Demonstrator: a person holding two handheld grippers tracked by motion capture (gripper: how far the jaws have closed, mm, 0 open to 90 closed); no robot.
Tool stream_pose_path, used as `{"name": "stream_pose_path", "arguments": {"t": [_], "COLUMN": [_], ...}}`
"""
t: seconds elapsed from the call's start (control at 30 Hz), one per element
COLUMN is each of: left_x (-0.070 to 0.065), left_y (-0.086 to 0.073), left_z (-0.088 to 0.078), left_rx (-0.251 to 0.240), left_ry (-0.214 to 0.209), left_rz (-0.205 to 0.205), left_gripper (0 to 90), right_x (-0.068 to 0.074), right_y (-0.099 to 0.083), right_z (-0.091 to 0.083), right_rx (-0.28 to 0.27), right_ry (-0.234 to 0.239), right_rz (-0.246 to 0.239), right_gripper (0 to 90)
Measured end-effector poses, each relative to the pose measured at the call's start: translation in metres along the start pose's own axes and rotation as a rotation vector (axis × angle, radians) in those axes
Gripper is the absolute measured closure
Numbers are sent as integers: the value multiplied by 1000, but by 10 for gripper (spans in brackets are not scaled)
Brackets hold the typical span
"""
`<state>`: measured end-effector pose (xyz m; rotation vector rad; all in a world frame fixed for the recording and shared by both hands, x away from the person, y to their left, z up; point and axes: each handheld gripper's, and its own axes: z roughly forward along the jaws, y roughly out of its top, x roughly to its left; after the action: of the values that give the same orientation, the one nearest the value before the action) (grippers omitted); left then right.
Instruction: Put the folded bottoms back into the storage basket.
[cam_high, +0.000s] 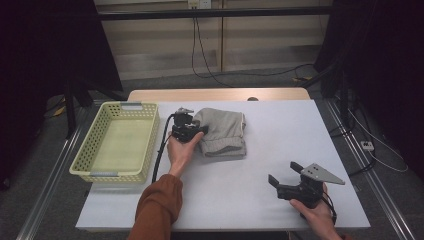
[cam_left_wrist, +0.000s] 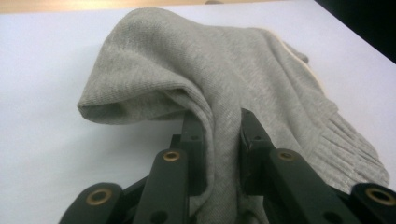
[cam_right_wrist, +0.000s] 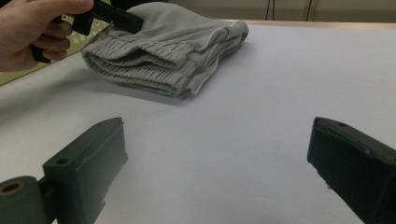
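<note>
Grey folded cloth (cam_high: 223, 132) on the white table (cam_high: 280, 165), near the middle, just right of the yellow basket (cam_high: 118, 141). Left gripper (cam_left_wrist: 217, 140) clenched on a fold at the cloth's left edge, that bit of cloth pinched up between the two black jaws. Right gripper (cam_right_wrist: 217, 172) low near the table's front right corner, well apart from the cloth, jaws wide, holding nothing, bare table between them.
</note>
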<state>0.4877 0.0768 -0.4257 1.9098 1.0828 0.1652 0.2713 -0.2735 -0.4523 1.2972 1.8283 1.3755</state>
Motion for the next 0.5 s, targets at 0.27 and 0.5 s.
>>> {"name": "stream_pose_path", "arguments": {"t": [0.27, 0.5], "left_x": [-2, -11], "left_y": [6, 12], "left_z": [-13, -23], "left_rx": [-32, -60], "left_ry": [-4, -7], "left_rz": [-1, 41], "left_gripper": [761, 762], "right_x": [1, 1], "right_y": [0, 0], "right_z": [1, 1], "right_rx": [4, 4], "right_ry": [3, 4], "right_rz": [2, 5], "right_gripper": [41, 40]}}
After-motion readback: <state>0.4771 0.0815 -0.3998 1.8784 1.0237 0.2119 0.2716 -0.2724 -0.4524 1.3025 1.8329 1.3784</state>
